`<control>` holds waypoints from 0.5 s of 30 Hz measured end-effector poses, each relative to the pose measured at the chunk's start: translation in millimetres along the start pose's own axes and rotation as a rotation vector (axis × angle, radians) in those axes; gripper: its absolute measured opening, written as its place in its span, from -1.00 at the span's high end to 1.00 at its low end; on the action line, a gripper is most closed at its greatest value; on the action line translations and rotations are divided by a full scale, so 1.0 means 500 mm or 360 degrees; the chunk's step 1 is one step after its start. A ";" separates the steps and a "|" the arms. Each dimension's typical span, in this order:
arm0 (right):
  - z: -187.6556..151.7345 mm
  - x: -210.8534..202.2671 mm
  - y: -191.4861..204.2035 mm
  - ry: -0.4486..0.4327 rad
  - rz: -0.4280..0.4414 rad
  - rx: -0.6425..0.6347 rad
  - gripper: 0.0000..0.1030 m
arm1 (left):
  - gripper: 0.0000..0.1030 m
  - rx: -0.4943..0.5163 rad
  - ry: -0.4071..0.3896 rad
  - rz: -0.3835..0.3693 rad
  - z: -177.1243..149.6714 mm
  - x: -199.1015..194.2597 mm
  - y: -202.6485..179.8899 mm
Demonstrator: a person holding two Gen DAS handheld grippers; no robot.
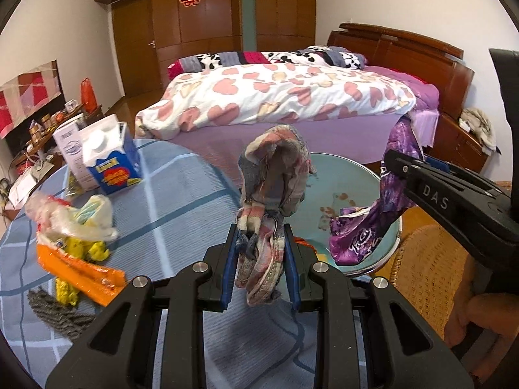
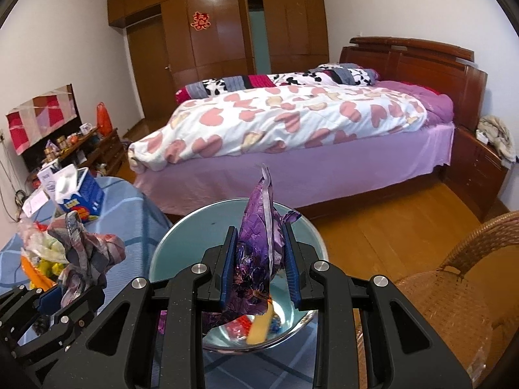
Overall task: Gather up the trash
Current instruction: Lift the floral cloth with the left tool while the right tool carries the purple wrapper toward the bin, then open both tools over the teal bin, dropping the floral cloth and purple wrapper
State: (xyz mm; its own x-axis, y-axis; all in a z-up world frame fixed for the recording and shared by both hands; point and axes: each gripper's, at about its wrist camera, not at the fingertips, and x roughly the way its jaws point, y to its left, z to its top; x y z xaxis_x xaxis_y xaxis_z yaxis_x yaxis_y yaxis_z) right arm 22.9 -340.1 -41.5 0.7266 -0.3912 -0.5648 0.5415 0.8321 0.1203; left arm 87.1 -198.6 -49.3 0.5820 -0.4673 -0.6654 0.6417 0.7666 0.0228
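Note:
My left gripper (image 1: 259, 236) is shut on a crumpled pink-and-grey plaid cloth (image 1: 274, 175), held above the table's blue checked cover (image 1: 168, 207); it also shows in the right wrist view (image 2: 86, 253). My right gripper (image 2: 261, 236) is shut on a purple foil wrapper (image 2: 259, 233), held over a round metal bowl (image 2: 185, 240). In the left wrist view the wrapper (image 1: 360, 236) hangs over that bowl (image 1: 350, 181), with the right gripper (image 1: 394, 162) at the right. Coloured wrappers lie in the bowl's bottom (image 2: 259, 324).
On the table's left lie an orange wrapper (image 1: 81, 265), yellow wrappers (image 1: 81, 249), a clear plastic bag (image 1: 65, 217), a dark scrubber (image 1: 55, 311) and a blue milk carton (image 1: 110, 159). A wicker chair (image 2: 454, 291) stands right. A bed (image 2: 292, 123) is behind.

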 end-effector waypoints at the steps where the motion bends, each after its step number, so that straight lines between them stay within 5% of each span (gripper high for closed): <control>1: 0.001 0.005 -0.004 0.0007 -0.0008 0.0004 0.46 | 0.50 0.0007 0.0005 -0.0006 0.001 0.006 -0.005; 13: 0.008 0.065 -0.029 0.0114 -0.0048 -0.0026 0.41 | 0.50 0.0024 0.0064 -0.0085 0.012 0.063 -0.045; 15: 0.012 0.076 -0.033 0.0146 -0.0021 -0.0021 0.24 | 0.50 0.0017 0.0081 -0.0094 0.011 0.071 -0.046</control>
State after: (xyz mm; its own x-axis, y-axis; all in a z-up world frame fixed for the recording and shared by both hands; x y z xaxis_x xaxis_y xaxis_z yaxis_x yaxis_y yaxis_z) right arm 43.8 -371.1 -60.1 0.6776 -0.3648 -0.6385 0.5444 0.8326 0.1020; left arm 95.8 -235.4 -69.2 0.5172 -0.4884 -0.7028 0.6795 0.7336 -0.0098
